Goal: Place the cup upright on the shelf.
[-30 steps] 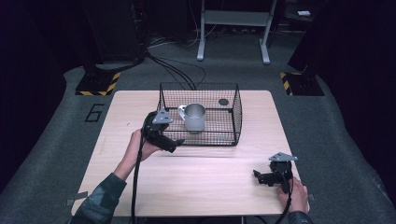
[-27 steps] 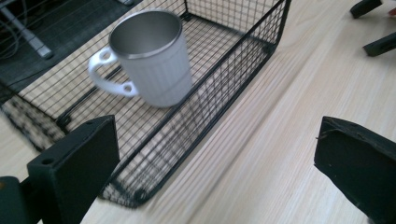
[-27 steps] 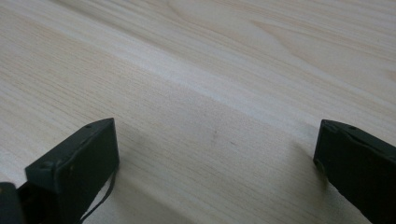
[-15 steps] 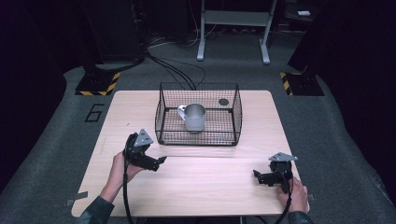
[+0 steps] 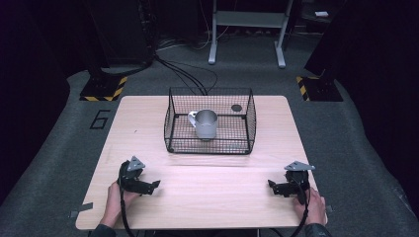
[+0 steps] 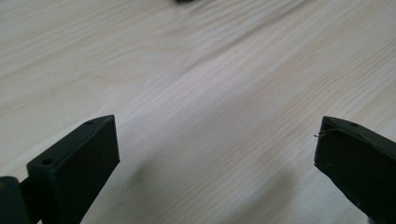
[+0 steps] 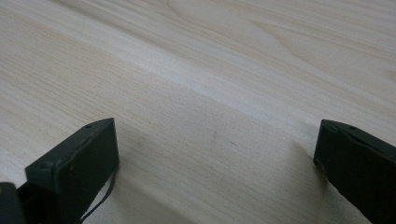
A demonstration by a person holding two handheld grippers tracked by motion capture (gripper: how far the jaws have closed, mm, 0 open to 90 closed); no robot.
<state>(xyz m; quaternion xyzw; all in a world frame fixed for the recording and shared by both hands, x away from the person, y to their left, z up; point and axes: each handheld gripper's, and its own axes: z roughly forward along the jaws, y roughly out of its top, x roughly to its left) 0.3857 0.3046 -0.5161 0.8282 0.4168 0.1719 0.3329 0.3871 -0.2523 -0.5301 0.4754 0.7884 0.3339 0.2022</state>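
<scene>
Mug (image 5: pixel 206 124): grey metal, cylindrical, upright in black wire basket (image 5: pixel 173 129) on pale wood bench (image 5: pixel 207 197). L gripper (image 5: pixel 146 186) & R gripper (image 5: pixel 276 188) fingers spread, nothing held.

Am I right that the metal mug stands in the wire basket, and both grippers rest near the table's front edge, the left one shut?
Not quite: the left gripper is open, its jaws wide apart over bare wood in the left gripper view. The rest holds: the metal mug stands in the wire basket, and the right gripper also rests near the table front edge.
</scene>
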